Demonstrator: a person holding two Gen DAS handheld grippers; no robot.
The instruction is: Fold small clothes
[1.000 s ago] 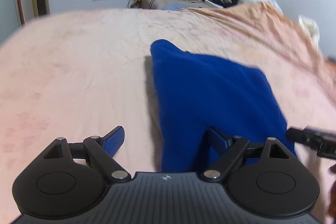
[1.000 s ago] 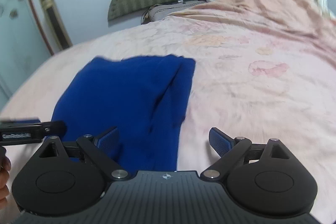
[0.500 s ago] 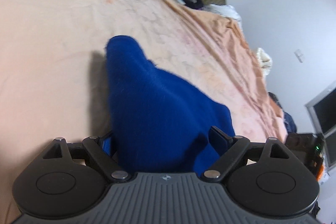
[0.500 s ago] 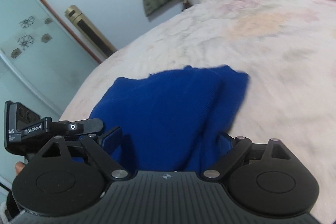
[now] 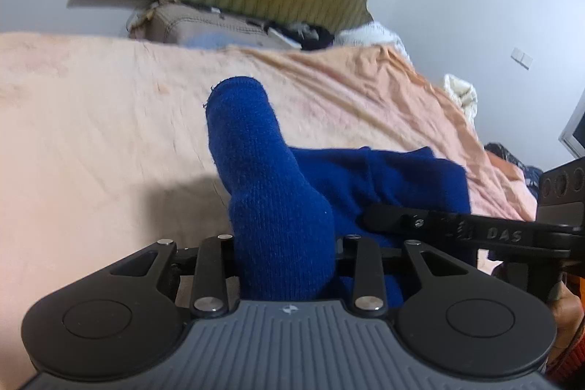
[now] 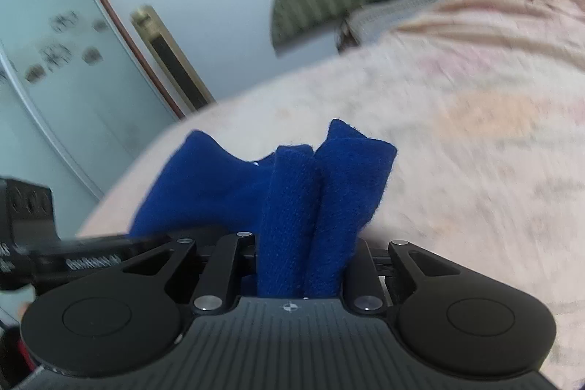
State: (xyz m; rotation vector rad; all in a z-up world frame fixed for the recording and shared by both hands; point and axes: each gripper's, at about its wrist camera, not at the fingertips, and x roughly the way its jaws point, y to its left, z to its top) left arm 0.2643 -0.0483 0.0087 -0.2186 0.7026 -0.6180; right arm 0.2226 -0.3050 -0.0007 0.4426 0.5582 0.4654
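Blue knitted garment (image 5: 281, 214) lies on peach bedsheet (image 5: 109, 134), long axis near-to-far; we're closing left gripper (image 5: 285, 265) & right gripper (image 6: 303, 265) on its near corners, cloth bunched btwn jaws.

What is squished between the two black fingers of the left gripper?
A bunched fold of the blue knitted cloth fills the gap in the left gripper, whose jaws are closing. The left wrist view shows it.

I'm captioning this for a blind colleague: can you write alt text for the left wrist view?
The left hand-held gripper is closing on a bunched blue knit garment above a peach bedspread. The right hand-held gripper reaches in from the right.
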